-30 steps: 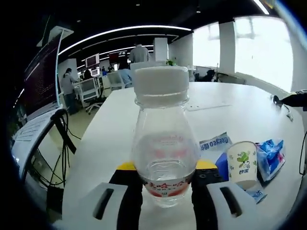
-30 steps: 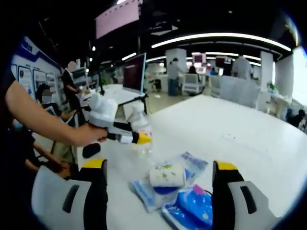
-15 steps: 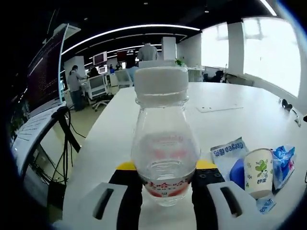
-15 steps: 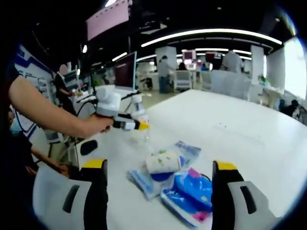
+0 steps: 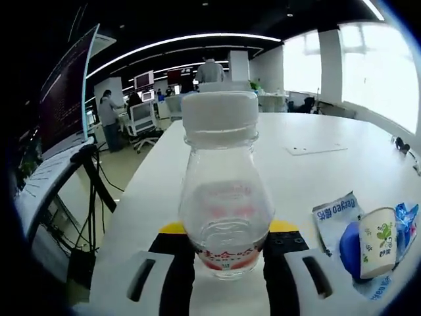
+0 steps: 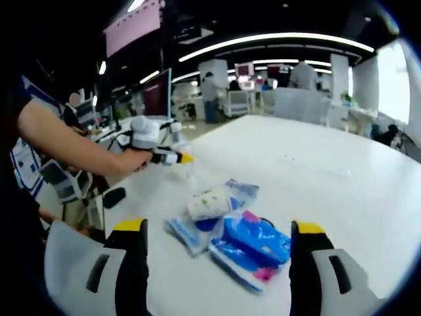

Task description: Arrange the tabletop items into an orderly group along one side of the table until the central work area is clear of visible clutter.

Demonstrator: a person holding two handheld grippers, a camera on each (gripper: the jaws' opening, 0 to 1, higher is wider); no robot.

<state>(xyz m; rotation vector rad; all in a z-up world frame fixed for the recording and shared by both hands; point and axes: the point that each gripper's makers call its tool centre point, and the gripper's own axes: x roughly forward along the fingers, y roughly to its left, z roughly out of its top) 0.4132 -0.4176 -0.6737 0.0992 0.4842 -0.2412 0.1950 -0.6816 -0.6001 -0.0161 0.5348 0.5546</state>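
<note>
The left hand-held gripper (image 5: 227, 260) grips a clear bottle (image 5: 225, 197) near the paper cup (image 5: 377, 233); the right hand-held gripper (image 6: 217, 263) stands open.

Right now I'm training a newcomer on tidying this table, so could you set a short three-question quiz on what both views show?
1. True or false: the left tongs are shut on the clear bottle.
2. The paper cup is: A) upright, B) on its side, C) crushed flat?
3. What lies nearest between the right tongs?

Key: 1 true. 2 B, as the right gripper view shows it lying across the packets. 3 The blue snack packet.
</note>
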